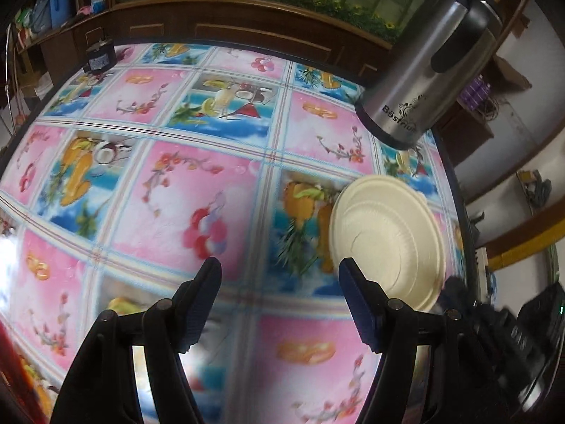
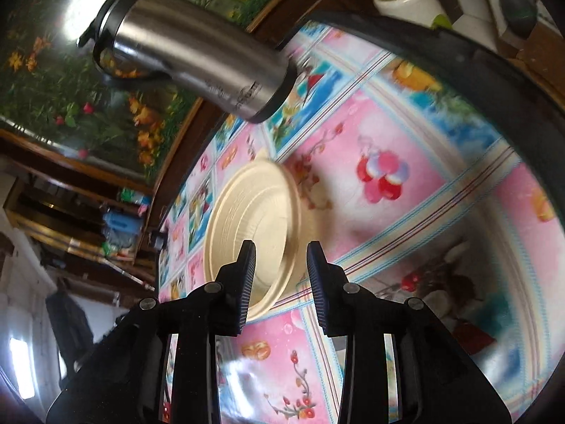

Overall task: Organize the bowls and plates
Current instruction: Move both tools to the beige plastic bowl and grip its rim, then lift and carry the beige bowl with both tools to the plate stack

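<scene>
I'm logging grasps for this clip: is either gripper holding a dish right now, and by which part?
Nothing is held. The left gripper and right gripper are both open above the tablecloth, near the cream plates.

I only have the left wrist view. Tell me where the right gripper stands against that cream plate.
Observer: The right gripper is open, lined up on the plate, gripping nothing.
Operator: Report anything past the table's far edge.
Observer: A white container with a green lid lies there.
Operator: Give the flask's handle.
Observer: The steel flask shows a black loop handle near its top.
</scene>
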`<state>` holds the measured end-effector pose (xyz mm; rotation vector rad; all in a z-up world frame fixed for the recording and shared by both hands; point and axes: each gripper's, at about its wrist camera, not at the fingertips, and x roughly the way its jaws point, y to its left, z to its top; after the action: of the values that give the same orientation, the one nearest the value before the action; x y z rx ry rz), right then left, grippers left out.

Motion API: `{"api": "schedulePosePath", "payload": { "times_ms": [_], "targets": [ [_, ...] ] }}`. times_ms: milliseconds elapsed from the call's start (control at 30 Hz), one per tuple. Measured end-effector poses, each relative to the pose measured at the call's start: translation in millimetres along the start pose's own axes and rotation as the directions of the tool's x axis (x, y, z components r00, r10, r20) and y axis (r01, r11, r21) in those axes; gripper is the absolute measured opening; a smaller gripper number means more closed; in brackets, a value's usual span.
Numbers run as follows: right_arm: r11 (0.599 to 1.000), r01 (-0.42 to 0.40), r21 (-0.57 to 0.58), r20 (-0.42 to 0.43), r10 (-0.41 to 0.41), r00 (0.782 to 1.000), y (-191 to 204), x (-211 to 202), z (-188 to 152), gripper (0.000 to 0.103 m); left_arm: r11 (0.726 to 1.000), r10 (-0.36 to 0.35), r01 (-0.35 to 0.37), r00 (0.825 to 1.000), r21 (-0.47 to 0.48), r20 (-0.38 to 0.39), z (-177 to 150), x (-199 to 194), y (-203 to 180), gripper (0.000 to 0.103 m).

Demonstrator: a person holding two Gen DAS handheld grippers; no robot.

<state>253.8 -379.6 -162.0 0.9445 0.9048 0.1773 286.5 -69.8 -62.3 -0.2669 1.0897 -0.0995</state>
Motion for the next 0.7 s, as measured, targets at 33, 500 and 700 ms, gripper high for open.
{"api": "schedulePosePath", "payload": {
  "times_ms": [33,500,700],
  "targets": [
    [1.0,-0.004,-0.001,0.004,0.004,1.0,0.0,2.3,-0.1,0.029,1.0,-0.007,0.007,1.0,-0.006,0.001,1.1,3.7,-2.8,0.069],
    [1.0,-0.013,-0.016,-0.006,0.013,1.0,1.0,24.0,-6.6,0.029,0.999,-0.006,0.006,1.0,0.035,-0.006,-8.7,36.9,-39.7,0.067],
    [1.0,0.002,-0.027,-0.004,-0.002,1.0,2.9,25.5,-7.6,0.029,0.999,-0.016,0.017,1.0,0.044,-0.01,-10.1,40.4,-42.7,0.038]
  ]
}}
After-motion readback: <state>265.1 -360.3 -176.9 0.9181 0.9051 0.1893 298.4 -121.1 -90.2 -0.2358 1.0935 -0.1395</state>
